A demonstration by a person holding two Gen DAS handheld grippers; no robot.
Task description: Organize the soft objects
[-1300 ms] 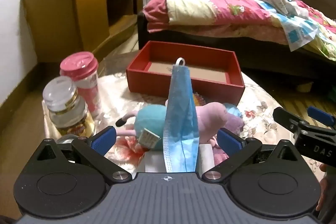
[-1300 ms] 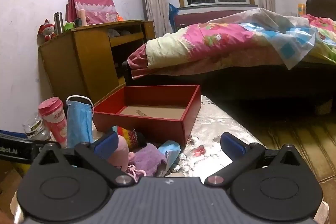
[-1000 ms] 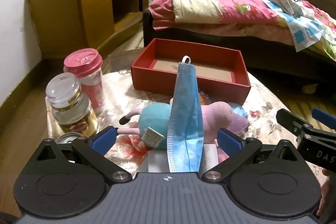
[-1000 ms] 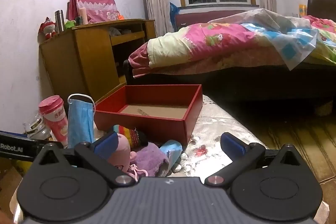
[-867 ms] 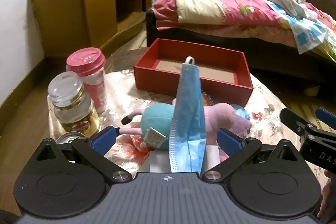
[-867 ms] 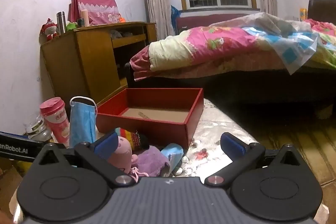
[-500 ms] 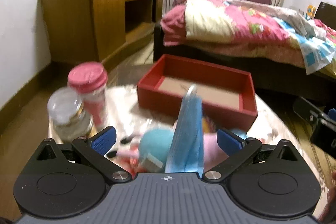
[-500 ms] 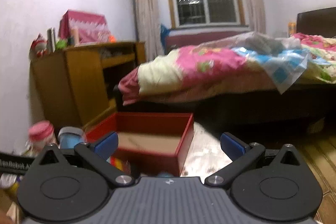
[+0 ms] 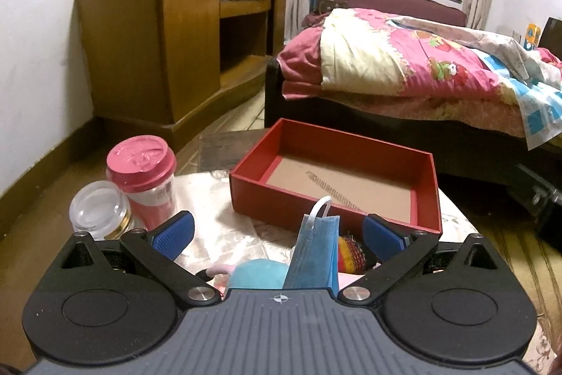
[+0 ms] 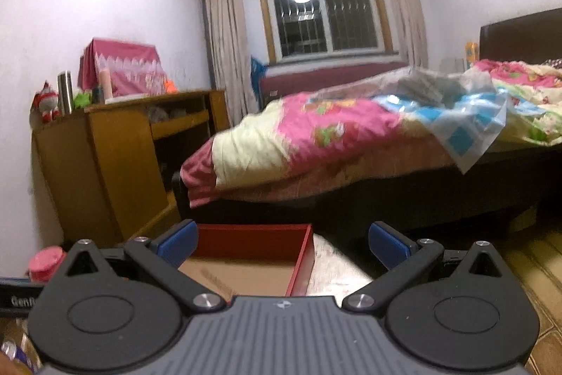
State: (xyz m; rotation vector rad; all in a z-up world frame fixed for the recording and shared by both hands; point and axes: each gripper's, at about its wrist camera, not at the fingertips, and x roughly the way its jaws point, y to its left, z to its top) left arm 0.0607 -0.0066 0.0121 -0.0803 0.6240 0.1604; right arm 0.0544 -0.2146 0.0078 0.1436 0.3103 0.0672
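A folded blue face mask (image 9: 314, 250) stands up between the open jaws of my left gripper (image 9: 277, 232), its lower end hidden behind the gripper body; what holds it I cannot tell. Behind it is the empty red box (image 9: 337, 178) with a cardboard floor. Below the mask lie a teal and pink plush toy (image 9: 256, 275) and a striped soft thing (image 9: 351, 252), mostly hidden. My right gripper (image 10: 281, 243) is open and empty, raised above the red box (image 10: 298, 255).
A pink-lidded cup (image 9: 142, 180) and a glass jar (image 9: 100, 211) stand at the table's left. A wooden cabinet (image 9: 175, 51) is at the back left, a bed with a pink quilt (image 9: 404, 65) behind the table.
Both grippers have risen and tilted up. The soft toys have dropped low in the left view and out of the right view. The mask stays between the left jaws.
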